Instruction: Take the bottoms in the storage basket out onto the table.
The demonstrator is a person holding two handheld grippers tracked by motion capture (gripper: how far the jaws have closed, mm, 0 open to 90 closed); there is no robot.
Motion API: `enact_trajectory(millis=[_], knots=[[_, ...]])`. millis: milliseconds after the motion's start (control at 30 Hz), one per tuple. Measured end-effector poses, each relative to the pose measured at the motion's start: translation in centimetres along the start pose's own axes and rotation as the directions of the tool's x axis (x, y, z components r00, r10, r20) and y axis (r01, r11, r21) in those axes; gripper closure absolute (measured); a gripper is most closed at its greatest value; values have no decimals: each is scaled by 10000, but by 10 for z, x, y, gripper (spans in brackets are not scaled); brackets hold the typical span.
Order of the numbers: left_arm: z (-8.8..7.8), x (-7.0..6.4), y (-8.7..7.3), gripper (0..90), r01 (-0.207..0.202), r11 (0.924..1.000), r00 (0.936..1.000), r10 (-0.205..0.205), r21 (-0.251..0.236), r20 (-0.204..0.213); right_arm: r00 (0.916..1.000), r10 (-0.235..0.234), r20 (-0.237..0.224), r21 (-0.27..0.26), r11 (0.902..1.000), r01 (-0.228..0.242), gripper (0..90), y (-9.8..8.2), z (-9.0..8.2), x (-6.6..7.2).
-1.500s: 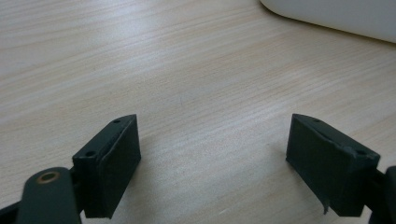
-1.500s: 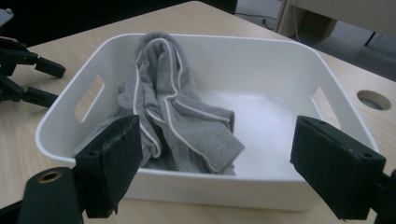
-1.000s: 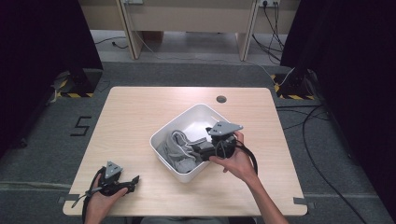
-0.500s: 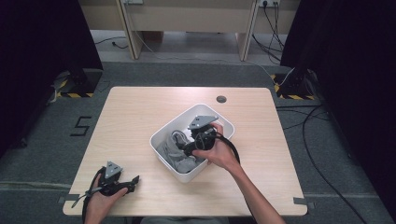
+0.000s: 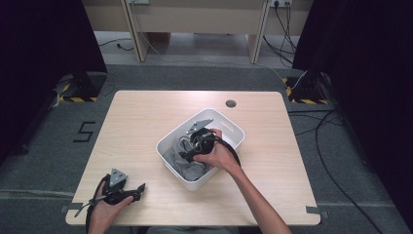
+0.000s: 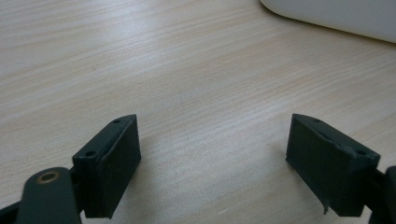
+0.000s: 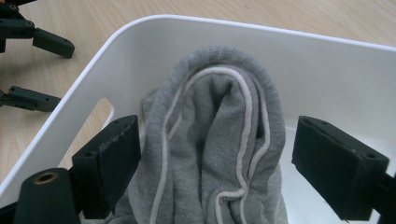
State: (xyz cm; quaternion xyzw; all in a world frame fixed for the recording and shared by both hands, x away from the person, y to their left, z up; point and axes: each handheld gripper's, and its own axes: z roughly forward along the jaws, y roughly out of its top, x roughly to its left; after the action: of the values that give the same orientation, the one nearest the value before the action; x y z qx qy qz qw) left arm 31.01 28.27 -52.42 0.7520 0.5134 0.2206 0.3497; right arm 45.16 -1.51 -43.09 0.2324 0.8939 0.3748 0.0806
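A white bin [image 5: 233, 127] stands in the middle of the wooden table, with a crumpled grey garment [image 5: 181, 166] inside. My right gripper [image 5: 186, 150] reaches into the bin from the right, tilted down over the garment. In the right gripper view its jaws stand wide apart around a fold of the grey garment [image 7: 219, 154], which has white piping; my right gripper [image 7: 218, 126] is open, and the bin wall [image 7: 327, 60] rises behind. My left gripper [image 5: 140, 191] rests at the table's front left, away from the bin. It [image 6: 212, 126] is open over bare wood.
A corner of the bin [image 6: 336, 14] shows at the top right of the left gripper view. A round cable hole [image 5: 231, 103] sits near the table's far edge. Bare tabletop [image 5: 131, 126] lies left of the bin. Cables [image 5: 321, 126] run over the floor at the right.
My right gripper has moved left from the bin's right rim and down into the bin, over the grey garment. The left gripper has stayed where it was.
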Motion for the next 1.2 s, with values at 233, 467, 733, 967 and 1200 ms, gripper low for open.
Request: enact_trajectory(millis=[233, 467, 733, 967, 1200], knots=[[0, 0, 0, 165, 1, 10000, 10000, -1, 2, 2, 10000, -87, 13, -144, 9999, 87, 173, 10, -1, 1], [0, 0, 0, 165, 2, 10000, 10000, -2, -2, 1, 9999, -66, -141, 221, 9997, 69, 174, 13, 14, 0], [0, 0, 0, 165, 7, 10000, 10000, -7, -4, 3, 9998, 37, -189, 680, 9977, -24, 169, 11, 31, -3], [0, 0, 0, 165, 2, 10000, 10000, -2, -3, 1, 9991, 318, -271, 1189, 9925, -284, 153, 3, 49, -7], [0, 0, 0, 165, -2, 10000, 10000, 2, 1, 1, 9993, 278, -237, 1528, 9880, -239, 142, 0, 59, -5]])
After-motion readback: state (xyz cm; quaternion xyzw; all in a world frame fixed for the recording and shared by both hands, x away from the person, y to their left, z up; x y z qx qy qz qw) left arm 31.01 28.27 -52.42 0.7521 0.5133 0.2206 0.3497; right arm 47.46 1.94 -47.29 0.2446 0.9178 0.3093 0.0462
